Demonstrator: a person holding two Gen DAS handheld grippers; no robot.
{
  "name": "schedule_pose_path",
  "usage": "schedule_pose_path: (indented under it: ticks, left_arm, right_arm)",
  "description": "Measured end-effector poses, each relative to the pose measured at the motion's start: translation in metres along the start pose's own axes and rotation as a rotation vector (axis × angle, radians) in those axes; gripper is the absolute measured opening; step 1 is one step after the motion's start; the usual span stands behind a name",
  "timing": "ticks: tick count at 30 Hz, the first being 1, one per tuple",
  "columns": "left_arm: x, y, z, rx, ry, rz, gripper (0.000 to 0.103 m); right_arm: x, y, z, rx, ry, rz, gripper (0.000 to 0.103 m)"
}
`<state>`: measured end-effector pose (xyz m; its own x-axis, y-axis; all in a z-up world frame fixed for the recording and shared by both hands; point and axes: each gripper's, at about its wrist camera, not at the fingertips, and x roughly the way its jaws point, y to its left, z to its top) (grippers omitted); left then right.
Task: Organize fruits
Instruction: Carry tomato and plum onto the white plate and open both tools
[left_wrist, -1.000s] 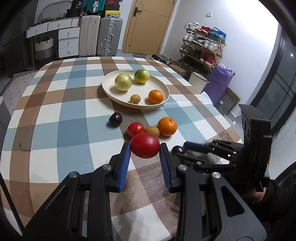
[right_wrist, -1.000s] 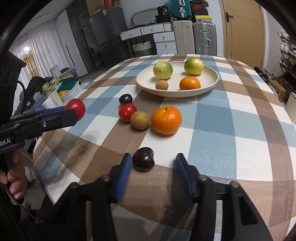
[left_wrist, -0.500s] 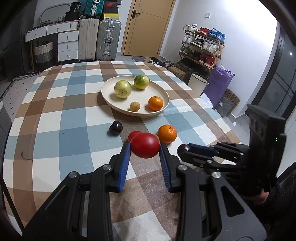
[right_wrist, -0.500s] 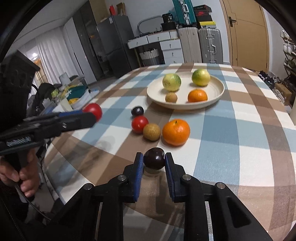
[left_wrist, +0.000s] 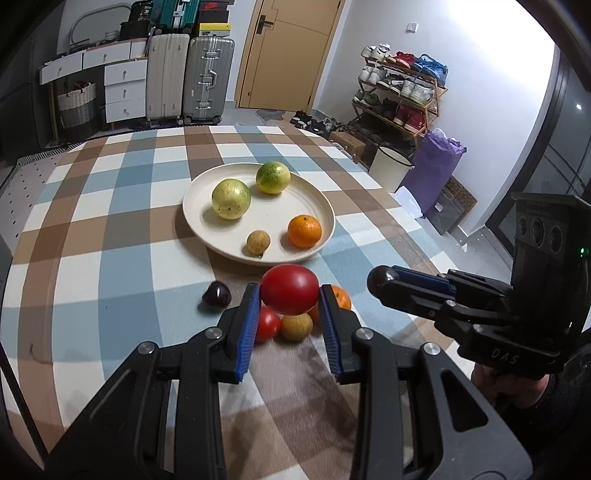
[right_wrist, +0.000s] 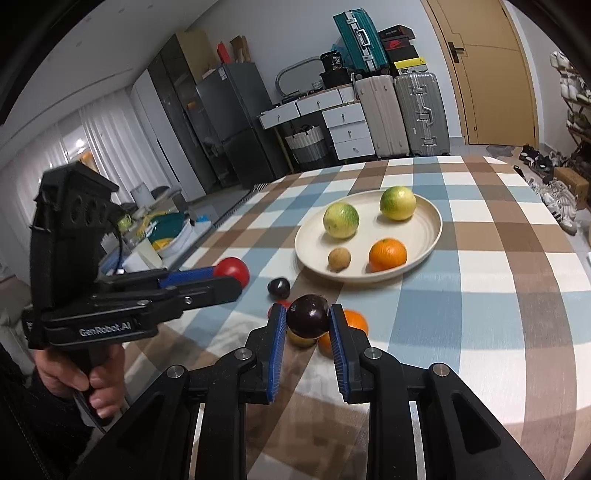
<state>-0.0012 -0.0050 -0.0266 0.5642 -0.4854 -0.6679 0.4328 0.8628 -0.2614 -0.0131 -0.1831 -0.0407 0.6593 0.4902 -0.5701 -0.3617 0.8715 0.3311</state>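
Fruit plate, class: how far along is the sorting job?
Done: four fruits lie on the plate. In hand: the left gripper holds a red tomato; the right gripper holds a dark plum. Left on the table: another plum, a small tomato, a brownish fruit and an orange.

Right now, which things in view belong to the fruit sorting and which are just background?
Job: red tomato in the left gripper; dark plum in the right gripper; plate holding four fruits; loose plum on the tablecloth.
Background: suitcases, shoe rack, fridge.
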Motion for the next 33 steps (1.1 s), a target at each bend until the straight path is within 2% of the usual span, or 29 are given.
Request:
schedule_pose_path:
  ticks: [11, 19, 33]
  left_arm:
    - [0.055, 0.005, 0.039, -0.008, 0.064, -0.028, 0.029]
    - [0.09, 0.013, 0.061, -0.01, 0.106, -0.036, 0.029]
    - [0.132, 0.019, 0.07, -0.004, 0.183, -0.055, 0.029]
  right_arm:
    - [0.025, -0.029, 0.036, 0.068, 0.004, 0.04, 0.024]
    - [0.042, -0.048, 0.058, 0.082, 0.011, 0.02, 0.024]
    - [0.072, -0.082, 0.077, 0.091, 0.052, -0.04, 0.024]
